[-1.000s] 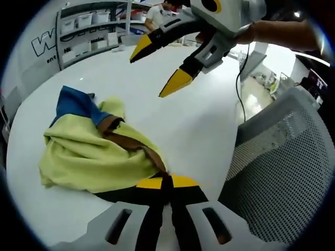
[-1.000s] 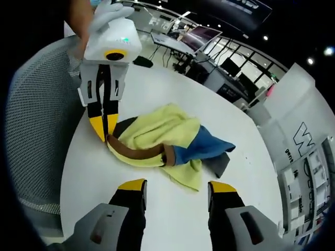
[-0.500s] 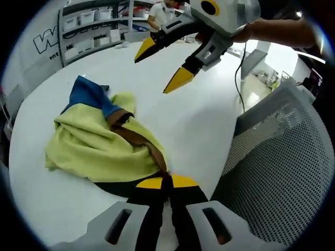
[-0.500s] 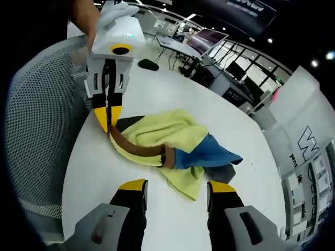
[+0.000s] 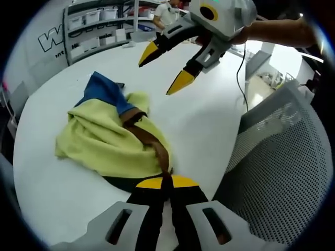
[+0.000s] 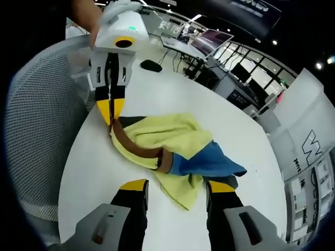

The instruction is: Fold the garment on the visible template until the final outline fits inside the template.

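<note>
A crumpled garment (image 5: 112, 141) of yellow-green cloth with a blue part (image 5: 104, 90) and a brown band (image 5: 149, 144) lies bunched on the white round table (image 5: 209, 120). My left gripper (image 5: 166, 183) is shut on the garment's brown band and dark edge at the near rim. In the right gripper view that same gripper (image 6: 111, 112) pinches the band's end at the garment (image 6: 167, 141). My right gripper (image 6: 175, 187) stands open just above the cloth's near side, nothing between its fingers. It also hangs open over the table (image 5: 165, 70) in the left gripper view.
A grey mesh chair back (image 5: 282, 167) stands against the table's edge, also seen as the chair (image 6: 36, 120). Shelves with boxes (image 5: 94, 31) and a person stand beyond the table. Desks with monitors (image 6: 209, 42) fill the far room.
My left gripper has drawn the garment's band end along, stretching the brown band out and shifting the bundle. The right gripper stays open, hovering.
</note>
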{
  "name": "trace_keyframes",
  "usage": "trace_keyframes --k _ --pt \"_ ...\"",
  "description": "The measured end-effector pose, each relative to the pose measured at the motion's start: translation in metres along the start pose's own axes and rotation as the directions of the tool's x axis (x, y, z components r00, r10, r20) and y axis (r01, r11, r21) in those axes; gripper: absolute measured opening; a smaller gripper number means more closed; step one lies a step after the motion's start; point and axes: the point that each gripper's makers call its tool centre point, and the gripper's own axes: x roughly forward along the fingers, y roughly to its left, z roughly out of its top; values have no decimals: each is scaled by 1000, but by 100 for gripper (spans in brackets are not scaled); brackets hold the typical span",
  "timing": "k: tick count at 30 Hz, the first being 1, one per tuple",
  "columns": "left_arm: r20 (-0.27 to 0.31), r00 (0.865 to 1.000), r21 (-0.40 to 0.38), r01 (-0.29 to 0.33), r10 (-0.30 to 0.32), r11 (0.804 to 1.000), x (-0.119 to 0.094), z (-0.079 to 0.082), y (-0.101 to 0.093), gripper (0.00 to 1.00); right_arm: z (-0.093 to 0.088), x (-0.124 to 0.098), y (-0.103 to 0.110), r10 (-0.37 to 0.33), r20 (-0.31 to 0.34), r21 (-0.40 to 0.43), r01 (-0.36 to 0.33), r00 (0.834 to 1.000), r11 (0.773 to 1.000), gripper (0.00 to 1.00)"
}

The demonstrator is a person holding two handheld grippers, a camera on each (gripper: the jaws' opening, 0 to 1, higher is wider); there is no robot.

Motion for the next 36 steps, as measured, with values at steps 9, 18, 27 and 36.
trace_keyframes --k 9,18,27,36 --pt "-5 1000 -23 -25 25 999 -7 -7 14 2 5 10 -3 22 5 -4 -22 1000 1000 41" --pt "-12 999 -24 -47 46 999 -12 -8 29 2 11 18 -5 46 15 -2 -46 999 999 39" --pt "-13 997 -17 -71 71 997 -18 -5 40 2 18 28 -9 60 22 -10 -60 998 998 37" --pt "-9 995 -32 -96 96 995 -23 -3 50 2 18 41 -9 89 11 -1 -89 996 996 35"
